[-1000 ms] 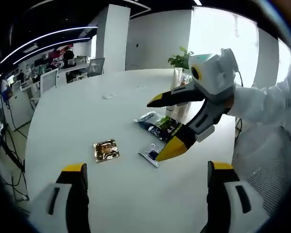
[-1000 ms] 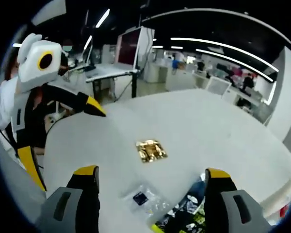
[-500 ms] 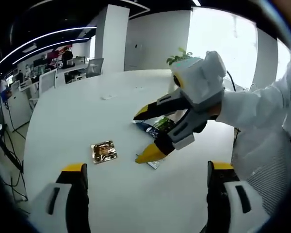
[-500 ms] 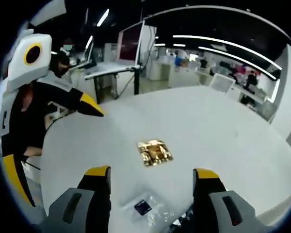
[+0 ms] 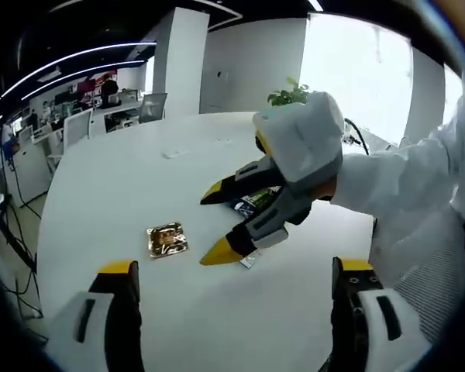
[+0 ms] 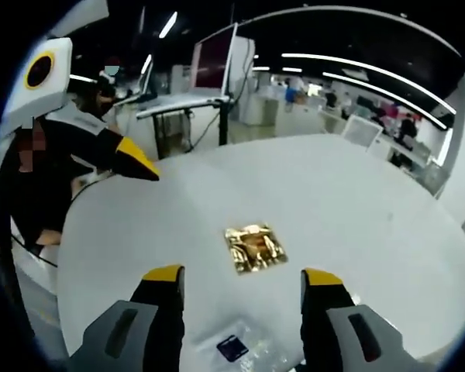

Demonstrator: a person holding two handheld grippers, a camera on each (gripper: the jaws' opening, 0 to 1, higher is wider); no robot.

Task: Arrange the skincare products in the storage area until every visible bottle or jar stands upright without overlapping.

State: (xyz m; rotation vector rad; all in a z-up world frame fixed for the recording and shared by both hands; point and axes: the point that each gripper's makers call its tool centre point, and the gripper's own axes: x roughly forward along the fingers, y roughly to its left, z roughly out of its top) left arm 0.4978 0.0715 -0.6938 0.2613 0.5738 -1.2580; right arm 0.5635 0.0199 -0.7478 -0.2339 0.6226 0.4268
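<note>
Your right gripper [image 5: 215, 225], at the centre of the left gripper view, has its jaws apart and empty, angled down toward the gold sachet [image 5: 167, 239] lying flat at lower left on the white table [image 5: 124, 178], which suggests a pick is next. In the right gripper view that sachet [image 6: 254, 248] sits just above the jaw tips, with a clear packet [image 6: 240, 349] between them at the bottom. Your left gripper [image 5: 232, 267] waits open and empty, low in its view.
</note>
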